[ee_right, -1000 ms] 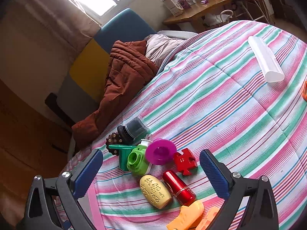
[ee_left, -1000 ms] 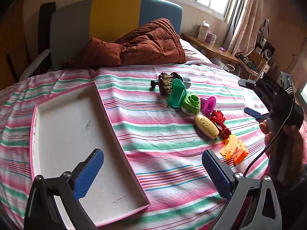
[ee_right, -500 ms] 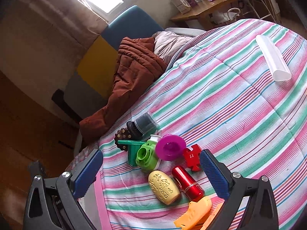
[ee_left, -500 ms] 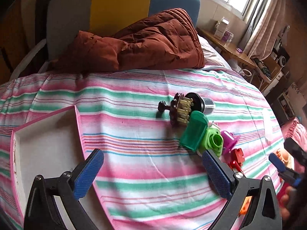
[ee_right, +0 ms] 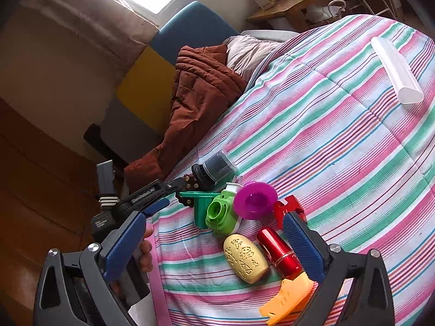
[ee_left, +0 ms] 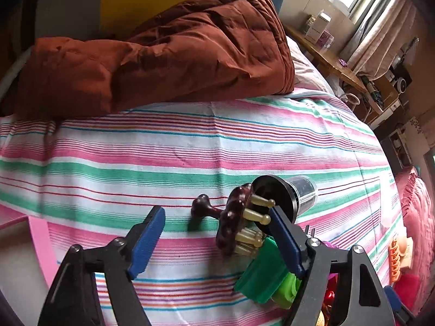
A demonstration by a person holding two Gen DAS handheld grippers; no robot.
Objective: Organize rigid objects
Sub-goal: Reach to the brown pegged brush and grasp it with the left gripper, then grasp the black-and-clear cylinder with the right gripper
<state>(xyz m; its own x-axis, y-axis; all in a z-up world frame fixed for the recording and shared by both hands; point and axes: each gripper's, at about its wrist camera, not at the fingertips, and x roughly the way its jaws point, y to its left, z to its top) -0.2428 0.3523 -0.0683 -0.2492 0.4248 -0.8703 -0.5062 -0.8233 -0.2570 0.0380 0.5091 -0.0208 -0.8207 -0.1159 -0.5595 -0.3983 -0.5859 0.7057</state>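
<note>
A pile of small rigid things lies on the striped bedspread. In the left wrist view my left gripper (ee_left: 214, 229) is open, its jaws either side of a dark brown knobbed massager (ee_left: 231, 222). Behind it lies a black-capped clear jar (ee_left: 288, 195), and a green scoop (ee_left: 262, 277) sits by the right finger. In the right wrist view my right gripper (ee_right: 214, 240) is open and empty above a green toy camera (ee_right: 221, 214), a purple cup (ee_right: 254, 199), a yellow oval case (ee_right: 246, 258), a red cylinder (ee_right: 280, 251), a red puzzle piece (ee_right: 288, 206) and an orange piece (ee_right: 285, 300).
A pink-rimmed white tray (ee_left: 16, 247) lies at the lower left of the bed. A rust-brown quilt (ee_left: 152, 54) is heaped at the head of the bed. A white tube (ee_right: 397, 70) lies far right on the spread. A wooden side table (ee_right: 296, 5) stands beyond.
My left gripper has moved right and forward from over the tray to the massager, which now sits between its jaws. My right gripper has drawn back slightly over the pile.
</note>
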